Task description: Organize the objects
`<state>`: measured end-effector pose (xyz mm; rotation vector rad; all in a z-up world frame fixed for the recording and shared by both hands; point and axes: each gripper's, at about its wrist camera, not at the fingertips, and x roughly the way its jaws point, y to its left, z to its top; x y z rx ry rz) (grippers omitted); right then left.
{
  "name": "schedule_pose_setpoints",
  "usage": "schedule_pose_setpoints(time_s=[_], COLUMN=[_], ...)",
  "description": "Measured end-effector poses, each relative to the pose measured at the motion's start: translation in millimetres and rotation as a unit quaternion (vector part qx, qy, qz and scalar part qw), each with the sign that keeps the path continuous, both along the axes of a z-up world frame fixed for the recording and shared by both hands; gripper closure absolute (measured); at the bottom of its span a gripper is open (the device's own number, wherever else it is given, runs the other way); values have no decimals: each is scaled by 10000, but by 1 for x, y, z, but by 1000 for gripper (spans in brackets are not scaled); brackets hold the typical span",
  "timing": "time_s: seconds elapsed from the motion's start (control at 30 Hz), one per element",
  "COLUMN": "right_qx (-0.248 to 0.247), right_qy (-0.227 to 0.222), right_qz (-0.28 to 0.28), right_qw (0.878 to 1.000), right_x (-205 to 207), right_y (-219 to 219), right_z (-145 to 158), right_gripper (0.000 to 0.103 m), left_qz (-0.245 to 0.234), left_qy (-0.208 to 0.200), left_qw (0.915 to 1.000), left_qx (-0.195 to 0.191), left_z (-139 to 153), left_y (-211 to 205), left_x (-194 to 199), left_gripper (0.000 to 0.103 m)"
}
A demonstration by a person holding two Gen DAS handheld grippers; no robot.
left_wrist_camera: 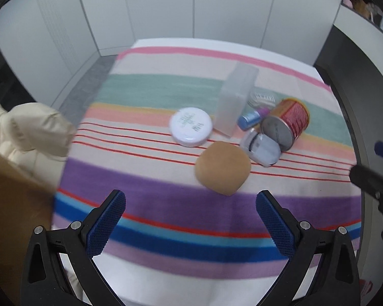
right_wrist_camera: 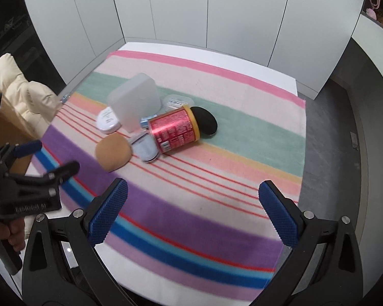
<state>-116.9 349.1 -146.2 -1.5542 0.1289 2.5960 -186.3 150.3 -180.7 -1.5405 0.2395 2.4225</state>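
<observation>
Both tongs agape, empty: left gripper (left_wrist_camera: 190, 219), right gripper (right_wrist_camera: 192, 213). Tan sponge puff (left_wrist_camera: 222, 167) nearest — soft, light; pinch across edges.

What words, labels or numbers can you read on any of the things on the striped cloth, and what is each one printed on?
None can be read for certain.
Red can: dense white print on the label, too small and blurred.
White round compact: dark lettering on the lid, blurred.
Clear blister pack: small markings, too small.
Blue bottle: label not readable.
Tan sponge, translucent box, black sponge: no text visible.
</observation>
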Motion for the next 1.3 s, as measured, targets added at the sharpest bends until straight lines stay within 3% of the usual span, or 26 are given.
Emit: schedule_pose_setpoints(time_s=[0.17, 0.3, 0.43, 0.6, 0.67, 0.7, 1.1, 1.3], right_qx=[-134, -151, -156, -163, -161, -194, -369, -382], right_qy=[-151, -213, -296, -275, -346, -386, -211, -216], right_qz=[23, 133, 362, 606, 676, 702, 470, 191], right_qw=[9998, 9996, 9988, 9977, 9970, 9966, 9980, 9989], right_x=[-29, -51, -71, -93, -101, -104, -82, -64], right_y=[9, 7, 3, -3, -6, -6, -5, 0], right_z=[-30, -49, -64, -77, -81, -83, -64, -42], right_gripper=[0, 0, 3, 8, 31, 35, 38, 38], left_qz=[-277, -286, -462, -521, -418, -384, -292, -407], left_qy=[-197, -328, 50, 203, 94, 57, 52, 200], left_qw=[9994, 9990, 9989, 9982, 9983, 9983, 9985, 9981], left_qx=[93, 91, 37, 199, 393, 436, 468, 426], left_z=[-34, -57, -60, -55, -54, -53, -23, 8], left_y=[16, 20, 29, 32, 29, 28, 31, 31], left_x=[-13, -24, -27, -33, -37, -39, -33, -21], left_gripper=[2, 9, 16, 41, 42, 45, 47, 47])
